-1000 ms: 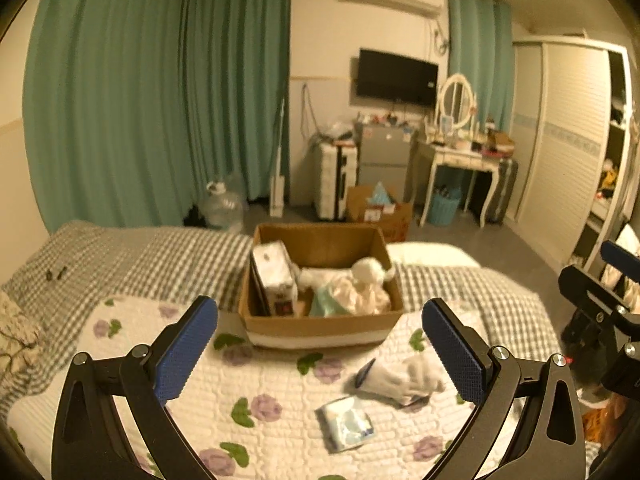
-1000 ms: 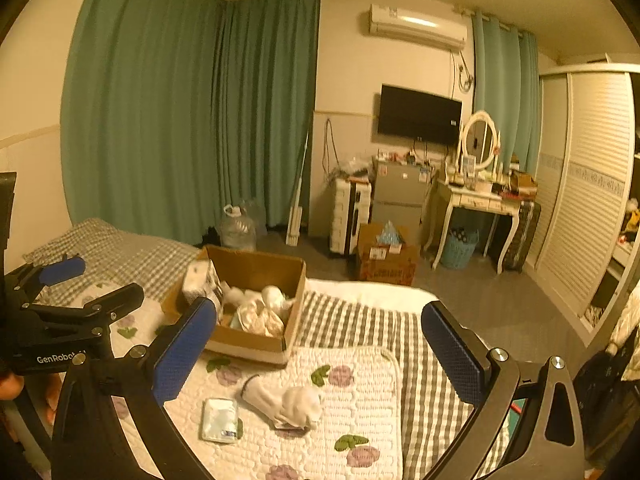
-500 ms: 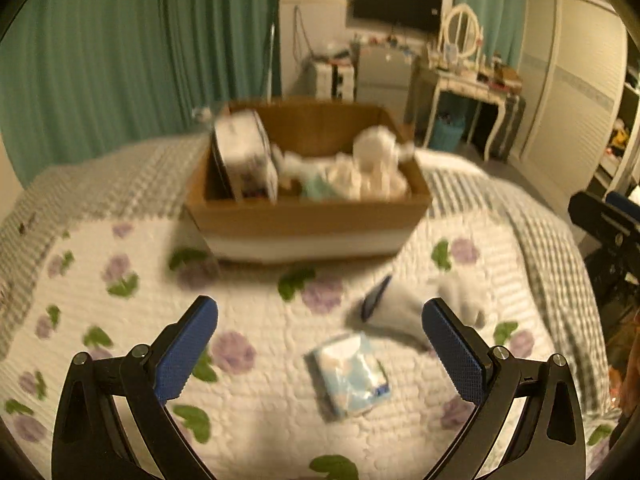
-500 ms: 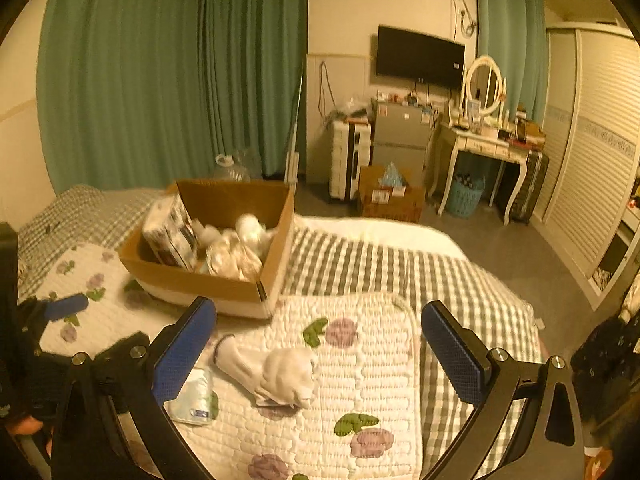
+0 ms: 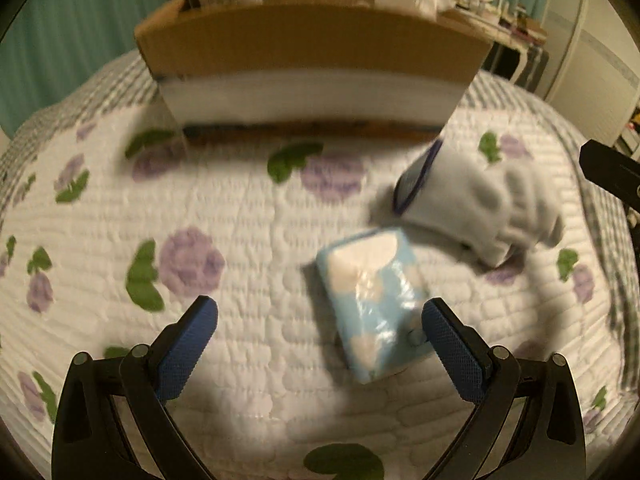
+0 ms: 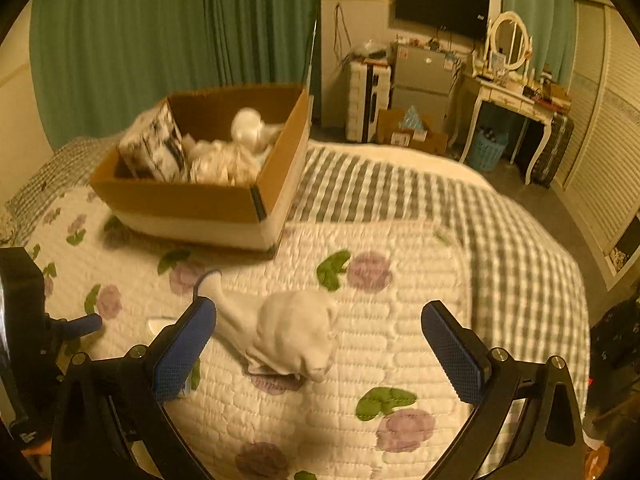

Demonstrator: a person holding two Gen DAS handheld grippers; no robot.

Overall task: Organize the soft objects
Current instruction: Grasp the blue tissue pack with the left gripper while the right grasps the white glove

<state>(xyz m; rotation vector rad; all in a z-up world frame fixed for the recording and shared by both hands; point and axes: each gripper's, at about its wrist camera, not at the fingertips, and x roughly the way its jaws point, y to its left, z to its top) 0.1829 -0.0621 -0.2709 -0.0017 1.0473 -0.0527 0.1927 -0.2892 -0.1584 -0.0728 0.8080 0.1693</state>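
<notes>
Tissue pack (image 5: 374, 306) lies between the spread-wide left gripper (image 5: 320, 344) (right gripper (image 6: 318, 350) also agape, over glove (image 6: 290, 332)).

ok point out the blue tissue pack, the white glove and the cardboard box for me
blue tissue pack (image 5: 374, 300): left wrist view, middle of its plastic top face
white glove (image 6: 294, 330): right wrist view, on the bunched finger end
cardboard box (image 6: 184, 204): right wrist view, on its near brown side wall

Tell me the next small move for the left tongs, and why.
Probably ease the left tongs right and down over the blue tissue pack. They are open, the pack lies off-centre near the right finger, and it still sits loose on the quilt outside the cardboard box.
</notes>
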